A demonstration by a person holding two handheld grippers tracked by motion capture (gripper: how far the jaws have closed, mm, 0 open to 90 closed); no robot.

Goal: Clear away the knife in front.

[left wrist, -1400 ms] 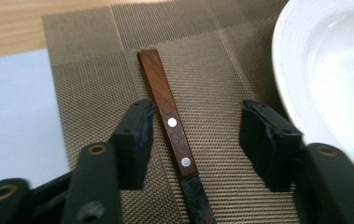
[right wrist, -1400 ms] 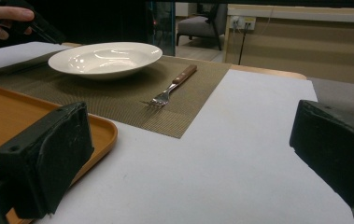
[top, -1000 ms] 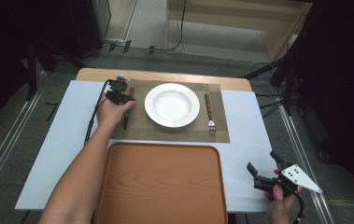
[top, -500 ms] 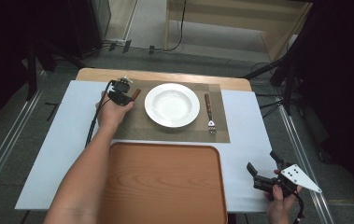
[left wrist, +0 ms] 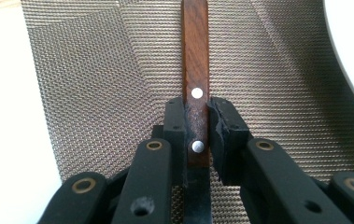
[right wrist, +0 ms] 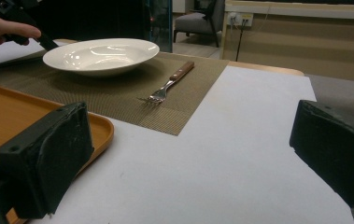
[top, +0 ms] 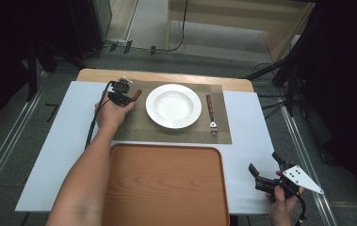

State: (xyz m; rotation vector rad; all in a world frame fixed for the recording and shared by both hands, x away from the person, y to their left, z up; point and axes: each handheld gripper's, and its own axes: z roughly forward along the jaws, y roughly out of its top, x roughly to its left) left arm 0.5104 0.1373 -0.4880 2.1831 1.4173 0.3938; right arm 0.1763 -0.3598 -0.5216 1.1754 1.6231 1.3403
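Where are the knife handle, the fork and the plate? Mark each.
knife handle (left wrist: 195, 70), left gripper view, on the bare wood beyond the pads.
fork (top: 211, 113), high view, on its neck below the wooden handle.
plate (top: 174, 106), high view, on its bowl.

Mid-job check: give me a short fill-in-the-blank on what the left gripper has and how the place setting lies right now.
1. The left gripper has just closed its jaws on the wooden handle of a ____, with the handle between them.
2. The fork lies on the placemat to the ____ of the white plate in the high view.
3. The right gripper hangs with its jaws ____, beside the wooden tray.

Missing words: knife; right; open
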